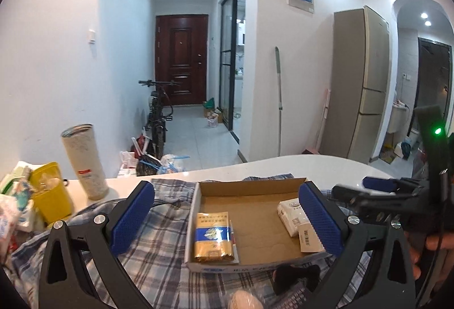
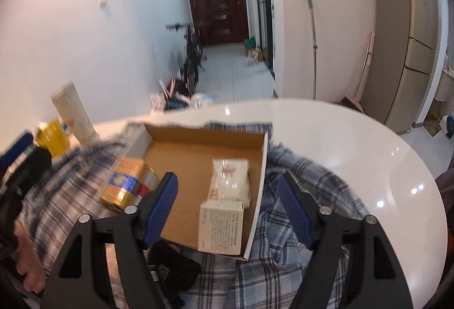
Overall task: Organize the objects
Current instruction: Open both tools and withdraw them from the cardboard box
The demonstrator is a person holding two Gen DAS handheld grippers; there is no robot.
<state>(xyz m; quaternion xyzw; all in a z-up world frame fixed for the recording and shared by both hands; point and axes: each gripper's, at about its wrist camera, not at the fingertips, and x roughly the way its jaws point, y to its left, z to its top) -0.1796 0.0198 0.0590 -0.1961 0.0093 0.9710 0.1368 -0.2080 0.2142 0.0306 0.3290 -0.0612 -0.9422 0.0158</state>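
Cardboard box (image 1: 249, 226) on plaid cloth (image 1: 159, 260) holds a gold-blue pack (image 1: 213, 238), tissues (image 2: 231, 178), a printed carton (image 2: 220, 226); print unreadable. Both grippers (image 1: 227, 218) (image 2: 227, 209) released.

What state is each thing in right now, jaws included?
Left gripper: jaws open, holding nothing.
Right gripper: jaws open, holding nothing.
Cardboard box: open-topped, resting on the plaid cloth.
Gold and blue pack: lying flat in the box.
White tissue pack: lying in the box.
Small white carton: in the box, beside the tissue pack.
Tall canister: upright.
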